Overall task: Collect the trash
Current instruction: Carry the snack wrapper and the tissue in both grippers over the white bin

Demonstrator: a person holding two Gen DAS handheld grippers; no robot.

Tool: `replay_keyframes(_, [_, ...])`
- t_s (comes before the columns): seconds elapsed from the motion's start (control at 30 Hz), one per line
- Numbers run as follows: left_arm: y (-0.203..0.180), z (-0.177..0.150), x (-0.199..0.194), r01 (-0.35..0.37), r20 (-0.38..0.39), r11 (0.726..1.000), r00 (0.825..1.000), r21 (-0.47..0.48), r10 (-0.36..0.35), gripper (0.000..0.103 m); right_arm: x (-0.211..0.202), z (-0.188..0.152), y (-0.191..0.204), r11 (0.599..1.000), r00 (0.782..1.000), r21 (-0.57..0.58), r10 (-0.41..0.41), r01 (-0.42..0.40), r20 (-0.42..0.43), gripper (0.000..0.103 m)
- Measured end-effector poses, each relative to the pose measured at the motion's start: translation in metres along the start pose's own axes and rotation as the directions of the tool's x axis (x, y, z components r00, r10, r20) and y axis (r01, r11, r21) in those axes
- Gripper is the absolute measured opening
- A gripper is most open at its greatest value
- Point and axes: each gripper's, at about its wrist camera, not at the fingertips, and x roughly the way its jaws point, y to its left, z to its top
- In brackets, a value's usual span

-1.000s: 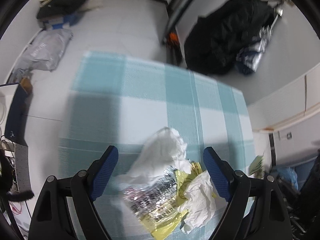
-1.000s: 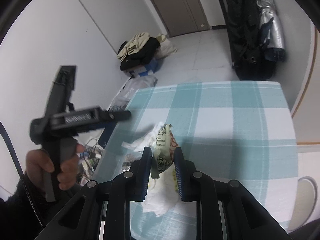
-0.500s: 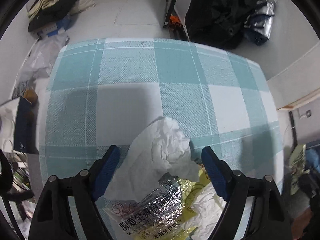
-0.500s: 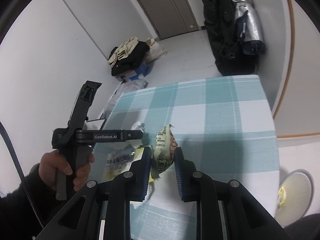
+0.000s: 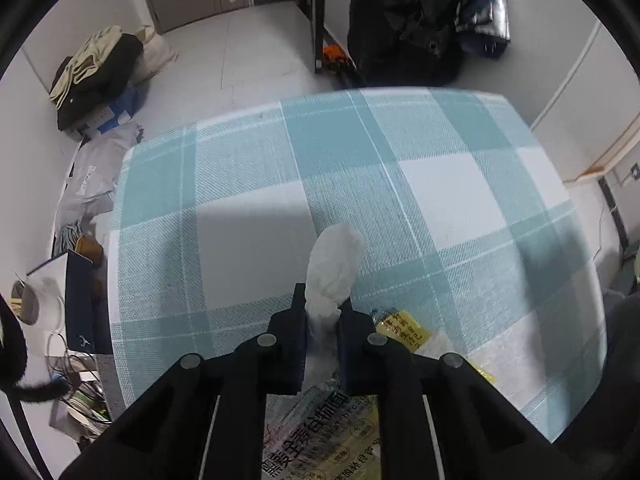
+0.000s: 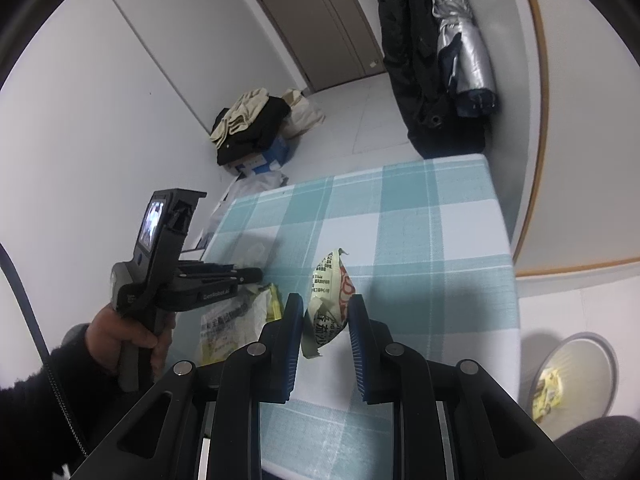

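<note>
left gripper jaws clamped on tissue | right gripper jaws pinching snack packet | above checked table

I read "GenRobot.AI" on the side of the left gripper. The silver-and-yellow wrapper carries large Chinese print, "全麦食物面" in part. The snack packet bears small Chinese print I cannot resolve.

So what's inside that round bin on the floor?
The bin holds a yellow wrapper against its near side. The rest looks bare grey, but the rim and the picture's edge hide part of its bottom.
</note>
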Motion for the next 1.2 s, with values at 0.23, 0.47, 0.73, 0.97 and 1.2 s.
replay_keyframes(0.23, [0.003,0.001,-0.027,-0.014,0.093,0.998,0.995,-0.061,0.02,0.008,-0.03,-0.001,-0.004,1.0,0.999,0.0,0.005,-0.005,0.054,0.022])
replay_keyframes(0.47, [-0.035,0.004,-0.064,-0.046,0.213,0.999,0.976,0.019,0.041,0.008,-0.067,-0.003,-0.014,1.0,0.993,0.005,0.008,-0.009,0.116,0.022])
replay_keyframes(0.73, [-0.084,0.012,-0.1,0.019,0.28,0.994,0.959,0.11,-0.05,0.008,-0.11,-0.005,-0.035,0.999,0.981,0.038,-0.013,0.006,0.196,0.022])
replay_keyframes(0.97, [-0.134,0.025,-0.127,0.123,0.306,0.973,0.935,0.193,-0.179,0.008,-0.155,-0.007,-0.062,0.996,0.956,0.086,-0.058,0.035,0.289,0.022])
replay_keyframes(1.2, [-0.201,0.038,-0.13,0.225,0.275,0.927,0.91,0.3,-0.31,0.008,-0.194,-0.019,-0.106,0.982,0.931,0.165,-0.139,0.087,0.338,0.022])
